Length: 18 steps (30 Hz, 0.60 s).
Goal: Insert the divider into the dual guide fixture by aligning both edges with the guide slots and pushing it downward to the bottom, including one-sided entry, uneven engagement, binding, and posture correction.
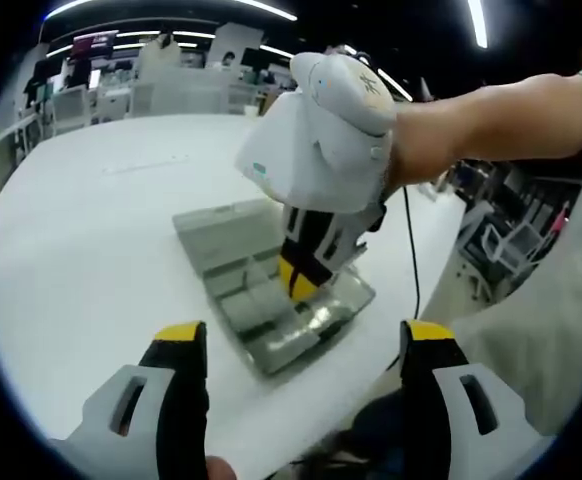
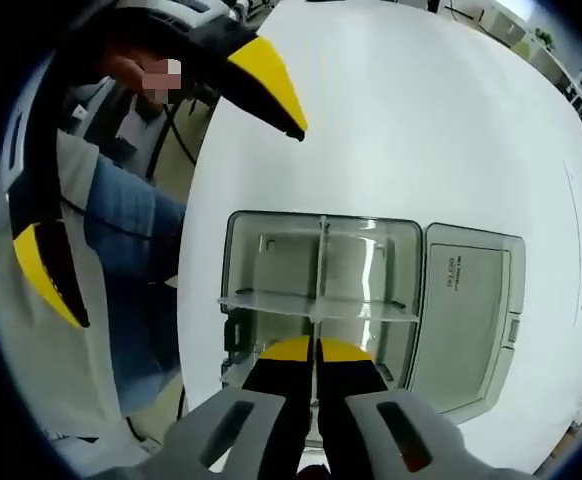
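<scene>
White table bears fixture; right gripper (jaws closed) pinches divider

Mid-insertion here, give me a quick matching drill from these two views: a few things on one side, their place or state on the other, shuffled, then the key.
Things:
1. left gripper
2. right gripper
3. divider
4. lid

States:
A. lies flat on the white table, swung open beside the clear box
B. jaws wide apart, holding nothing, back from the box
C. thin clear sheet standing on edge in the box, pinched at its near end
D. jaws closed together on a thin clear sheet

Pairs: 1-B, 2-D, 3-C, 4-A
</scene>
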Tool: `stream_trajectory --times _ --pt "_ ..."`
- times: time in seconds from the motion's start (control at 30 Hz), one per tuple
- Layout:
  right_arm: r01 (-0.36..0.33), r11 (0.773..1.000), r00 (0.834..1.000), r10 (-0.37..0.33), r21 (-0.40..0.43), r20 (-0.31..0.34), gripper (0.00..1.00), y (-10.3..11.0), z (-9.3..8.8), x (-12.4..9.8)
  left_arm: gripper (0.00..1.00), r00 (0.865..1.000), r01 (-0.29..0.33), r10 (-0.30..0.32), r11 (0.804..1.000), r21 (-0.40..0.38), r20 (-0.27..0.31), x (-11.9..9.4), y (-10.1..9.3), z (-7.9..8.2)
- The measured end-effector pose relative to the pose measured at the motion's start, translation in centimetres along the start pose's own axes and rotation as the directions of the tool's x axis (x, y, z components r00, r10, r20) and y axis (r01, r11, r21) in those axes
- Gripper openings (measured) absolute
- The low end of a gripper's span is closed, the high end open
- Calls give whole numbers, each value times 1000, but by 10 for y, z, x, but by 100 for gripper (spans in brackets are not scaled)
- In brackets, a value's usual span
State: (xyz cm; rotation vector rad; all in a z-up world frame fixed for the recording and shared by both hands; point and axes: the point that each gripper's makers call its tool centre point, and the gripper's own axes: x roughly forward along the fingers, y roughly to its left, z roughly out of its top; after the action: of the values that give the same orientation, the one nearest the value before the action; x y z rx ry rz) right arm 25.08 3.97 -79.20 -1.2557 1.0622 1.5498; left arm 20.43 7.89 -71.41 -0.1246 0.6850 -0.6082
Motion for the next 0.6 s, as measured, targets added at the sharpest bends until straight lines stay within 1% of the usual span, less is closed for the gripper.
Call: stream_trajectory --times 0.2,0.43,0.6 --pt "2 1000 1000 -3 11 9 0 0 0 0 76 1000 -2 2 1000 0 -1 -2 -1 -1" --pt "13 1000 1000 -13 -3 21 0 2 0 0 76 1000 -2 2 1000 3 -6 -2 -2 -3" --pt "21 1000 999 -21 8 28 0 1 -1 0 76 1000 0 0 1000 8 -9 -2 -4 -3"
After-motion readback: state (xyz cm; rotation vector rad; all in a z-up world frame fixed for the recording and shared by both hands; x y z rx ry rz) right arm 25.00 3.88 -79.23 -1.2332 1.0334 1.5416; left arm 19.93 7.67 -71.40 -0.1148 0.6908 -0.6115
